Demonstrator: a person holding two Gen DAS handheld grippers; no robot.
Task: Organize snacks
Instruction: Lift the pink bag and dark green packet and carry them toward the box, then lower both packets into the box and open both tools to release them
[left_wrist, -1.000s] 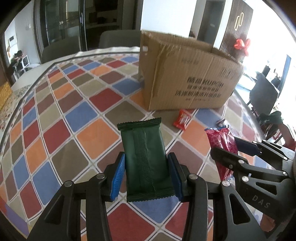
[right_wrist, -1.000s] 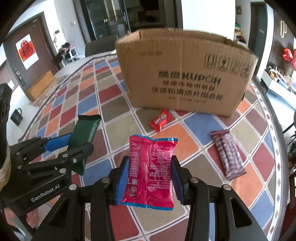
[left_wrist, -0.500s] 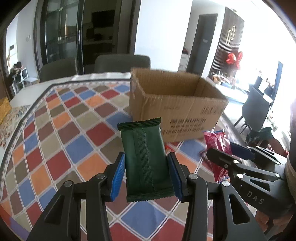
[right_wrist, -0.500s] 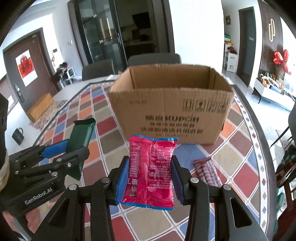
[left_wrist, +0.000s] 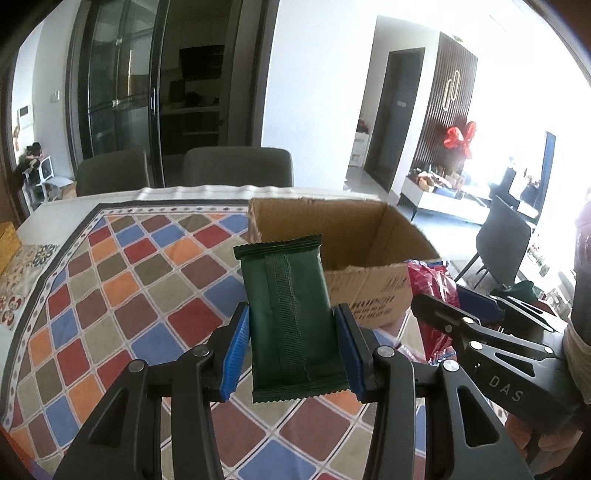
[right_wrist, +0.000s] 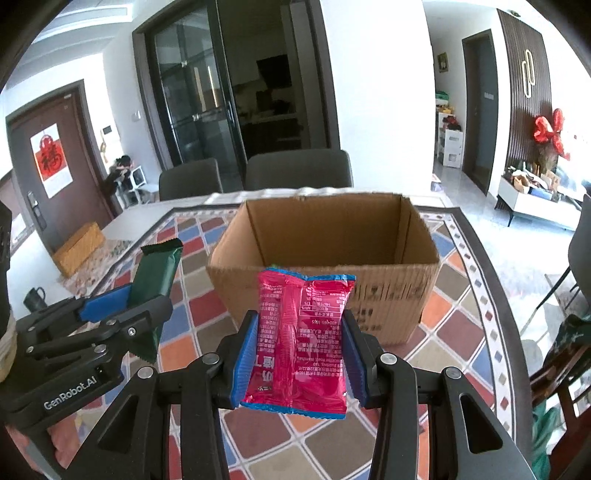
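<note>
I am holding my left gripper (left_wrist: 292, 347) up above the table, and its two blue pads are pressing on the long sides of a dark green snack packet (left_wrist: 291, 317), which is standing upright between them with its crimped top edge pointing away from me. I am holding my right gripper (right_wrist: 300, 354) just beside it, and its pads are squeezing a pink snack packet (right_wrist: 303, 339) the same way, seam and small print facing me, with a thin blue trim along its top and bottom edges. Both sets of jaws are standing partly apart, only as wide as the packet each one is clamping. Ahead of both grippers a cardboard box (right_wrist: 325, 236) is sitting open-topped on the chequered tablecloth (left_wrist: 110, 295), and I am looking over its near wall into its brown inside; what lies at the bottom I cannot tell. From the left wrist view the box is lying ahead and to the right of the green packet; from the right wrist view it is straight behind the pink one. Two grey chairs (right_wrist: 299, 170) are standing at the far side of the table, behind the box.
</note>
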